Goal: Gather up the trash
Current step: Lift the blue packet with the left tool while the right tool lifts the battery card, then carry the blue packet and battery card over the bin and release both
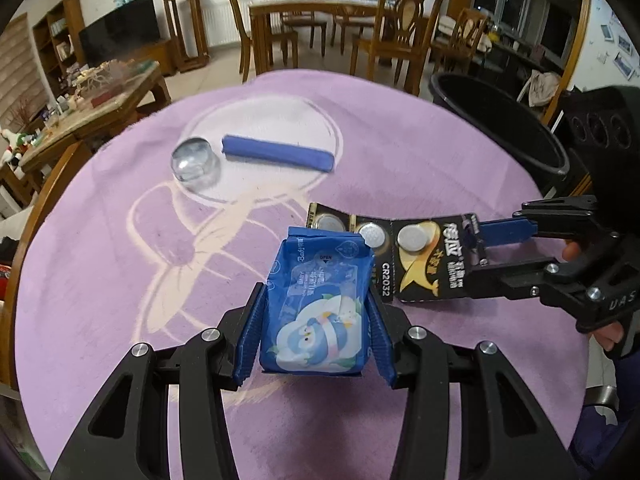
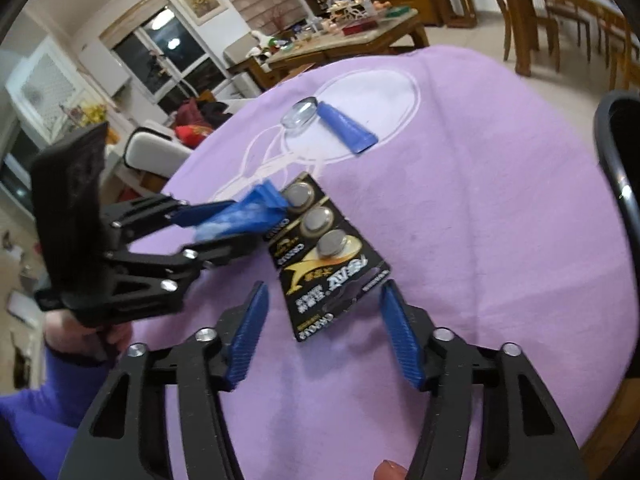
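My left gripper (image 1: pixel 316 300) is shut on a blue wet-wipe packet (image 1: pixel 320 304) with a penguin print, held just above the purple cloth; it also shows in the right wrist view (image 2: pixel 244 216). A black coin-battery card (image 1: pixel 404 252) lies on the cloth to its right, also in the right wrist view (image 2: pixel 324 256). My right gripper (image 2: pixel 322 298) is open with its fingers on either side of the card's near end; in the left wrist view it (image 1: pixel 478 248) reaches in from the right.
A black trash bin (image 1: pixel 504 124) stands at the table's right edge, also in the right wrist view (image 2: pixel 620 168). A clear glass lid (image 1: pixel 196 162) and a rolled blue cloth (image 1: pixel 278 152) lie farther back on the purple tablecloth (image 1: pixel 120 260). Chairs and tables stand beyond.
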### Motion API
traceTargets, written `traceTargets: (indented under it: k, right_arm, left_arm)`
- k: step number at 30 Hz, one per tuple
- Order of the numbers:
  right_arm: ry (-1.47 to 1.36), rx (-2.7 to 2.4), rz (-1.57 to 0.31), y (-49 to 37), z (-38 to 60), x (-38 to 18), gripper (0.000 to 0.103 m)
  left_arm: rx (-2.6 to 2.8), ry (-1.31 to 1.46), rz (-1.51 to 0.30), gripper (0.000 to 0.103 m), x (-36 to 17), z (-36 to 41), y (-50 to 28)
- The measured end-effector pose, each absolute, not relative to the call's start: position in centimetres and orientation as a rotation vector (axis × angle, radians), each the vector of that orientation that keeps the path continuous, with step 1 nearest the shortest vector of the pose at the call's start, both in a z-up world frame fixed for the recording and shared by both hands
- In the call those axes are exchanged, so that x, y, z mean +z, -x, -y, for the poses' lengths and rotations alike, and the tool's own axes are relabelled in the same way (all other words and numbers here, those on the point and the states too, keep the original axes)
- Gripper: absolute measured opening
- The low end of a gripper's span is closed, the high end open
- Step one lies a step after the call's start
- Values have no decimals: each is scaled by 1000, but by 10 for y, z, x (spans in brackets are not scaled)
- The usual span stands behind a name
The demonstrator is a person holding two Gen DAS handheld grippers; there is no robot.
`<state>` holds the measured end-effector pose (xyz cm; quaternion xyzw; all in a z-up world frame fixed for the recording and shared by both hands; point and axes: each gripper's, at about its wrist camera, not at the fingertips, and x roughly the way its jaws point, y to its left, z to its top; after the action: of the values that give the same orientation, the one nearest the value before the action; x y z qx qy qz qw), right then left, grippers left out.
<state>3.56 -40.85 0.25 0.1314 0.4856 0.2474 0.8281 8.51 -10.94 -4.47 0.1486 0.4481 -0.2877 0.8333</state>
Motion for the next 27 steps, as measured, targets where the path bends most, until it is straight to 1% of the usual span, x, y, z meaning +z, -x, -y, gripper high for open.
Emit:
traceTargets:
  k: [4,5,8,12,16,18,21,27]
  right_arm:
    - [-300,538,-1025,-47,396,2,28]
    - [-302,536,-1021,-49,392,3,19]
    - [-317,529,-992,-53,388,8,13]
    - [-333,507,-978,-61,387,9,9]
    - [-326,524,-953,-64,386,11,9]
    - [-299,511,-934,-61,386,14,7]
    - [-273,496,-891,-55,389,23,2]
    - [-277,472,-806,-44,411,44,2]
  left_arm:
    - [-610,-329,-961,47,-48,109,-84]
    - [-612,-327,-962,47,-47,109,-84]
    - [-620,-319,-961,47,-45,108,-84]
    - [-622,-309,-955,47,-44,107,-82]
    - [-623,-282,-953,47,-44,108,-80]
    - [-636,-251,-948,47,-43,105,-81]
    - [-637,-224,-907,47,-35,104,-77]
    - [-618,-184,-810,47,-8,109,-73]
